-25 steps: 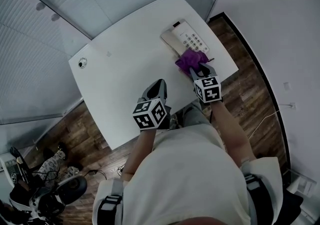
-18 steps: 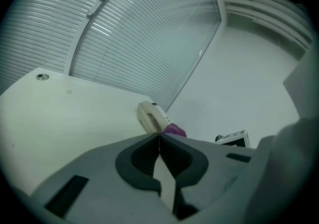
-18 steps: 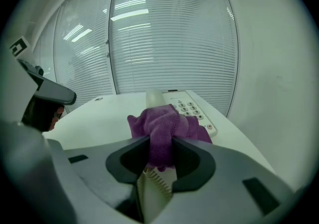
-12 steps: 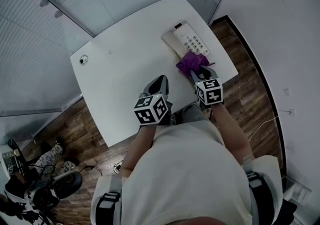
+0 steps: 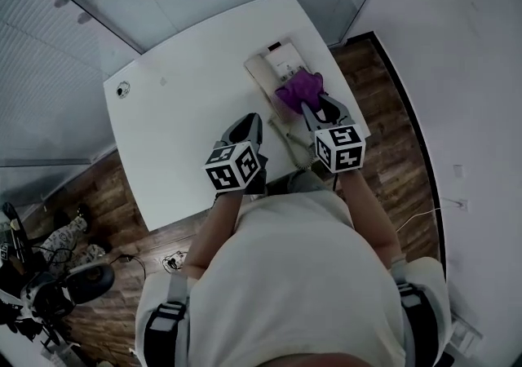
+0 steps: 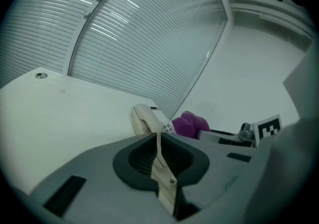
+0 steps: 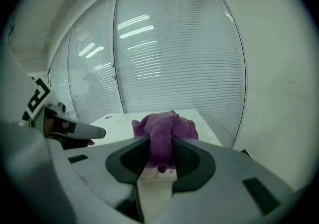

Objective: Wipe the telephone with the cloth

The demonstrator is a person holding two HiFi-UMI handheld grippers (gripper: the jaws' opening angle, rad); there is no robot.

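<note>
Count: one telephone (image 5: 263, 76), one purple cloth (image 5: 297, 88), two grippers. I see the right gripper (image 5: 315, 110) clamped on the cloth, over the telephone near the white table's (image 5: 179, 112) far right corner. Left gripper (image 5: 249, 122) has its jaws together, empty, tilted down above the table's near edge.

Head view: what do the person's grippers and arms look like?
Both the left gripper and right gripper are grey with dark jaw linings, each carrying a white cube printed with black square markers. The person wears a light short-sleeved shirt; forearms are bare.
</note>
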